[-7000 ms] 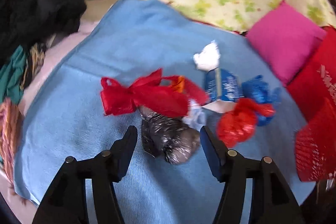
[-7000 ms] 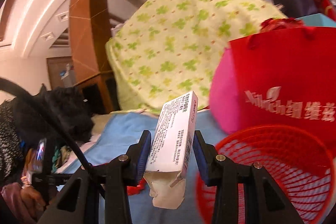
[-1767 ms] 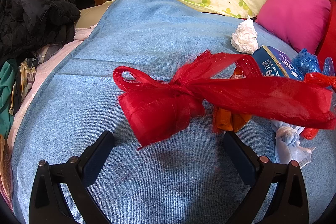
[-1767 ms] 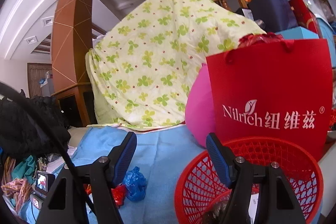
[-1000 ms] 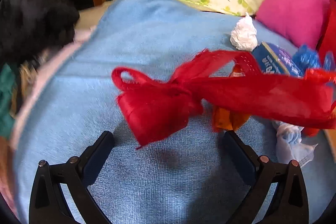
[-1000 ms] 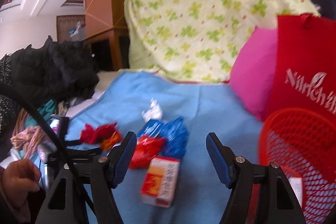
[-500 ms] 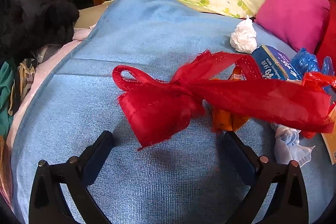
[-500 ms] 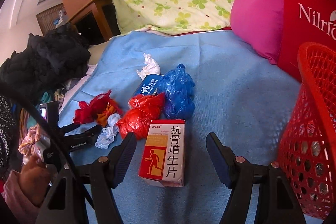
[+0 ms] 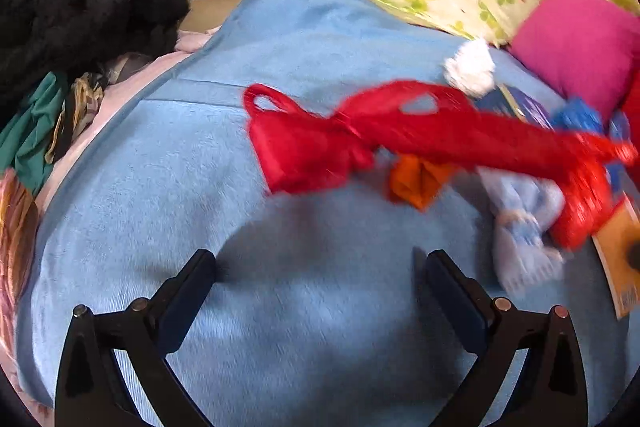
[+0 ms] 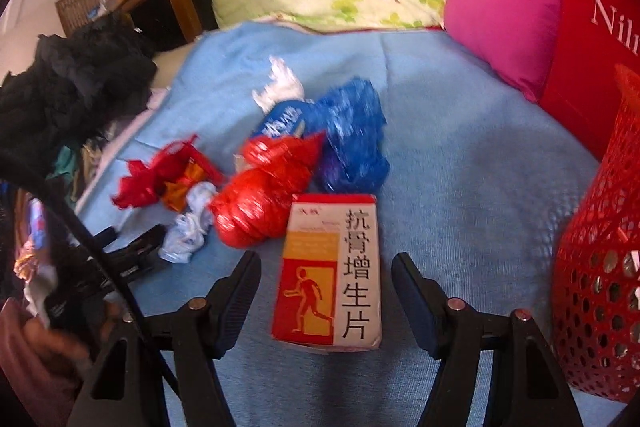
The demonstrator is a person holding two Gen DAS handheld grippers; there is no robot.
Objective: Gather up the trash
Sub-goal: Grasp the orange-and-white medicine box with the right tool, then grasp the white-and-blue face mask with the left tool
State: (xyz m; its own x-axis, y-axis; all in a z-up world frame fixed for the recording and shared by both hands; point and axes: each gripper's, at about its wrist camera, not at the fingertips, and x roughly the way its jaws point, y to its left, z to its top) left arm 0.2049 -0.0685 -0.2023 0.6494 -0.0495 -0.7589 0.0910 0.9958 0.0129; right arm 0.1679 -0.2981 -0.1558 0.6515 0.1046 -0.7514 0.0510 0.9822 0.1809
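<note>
Pickup of the medicine box (image 10: 329,269) is judged to be the step in hand for the right gripper (image 10: 325,291), which stands spread wide and empty with the box lying flat on the blue blanket (image 10: 460,163) between its fingers, neither finger touching it. To do this well, lower the gripper so both fingers pass the long side faces of the box, keep the box centred in the gap, and close on the cardboard sides rather than the top face; a light squeeze should suffice, since thin card is likely to crush. The red plastic bag (image 10: 264,193) touches the far left corner of the box and may drag along if the fingers reach too far forward. The left gripper (image 9: 316,269) is likewise spread apart and holds nothing; a red mesh bag (image 9: 320,143) lies beyond it, clear of both fingers. Behind the box lie a blue plastic bag (image 10: 354,137), a blue carton (image 10: 280,119), a white tissue wad (image 10: 280,85), an orange wrapper (image 10: 180,187) and a pale knotted bag (image 10: 192,227). The red mesh basket (image 10: 600,287) stands to the right of the box, well clear of it; through its mesh pale scraps can be made out, but they cannot be identified from this view. A red paper bag (image 10: 592,27) stands behind the basket; its contents are hidden.
</note>
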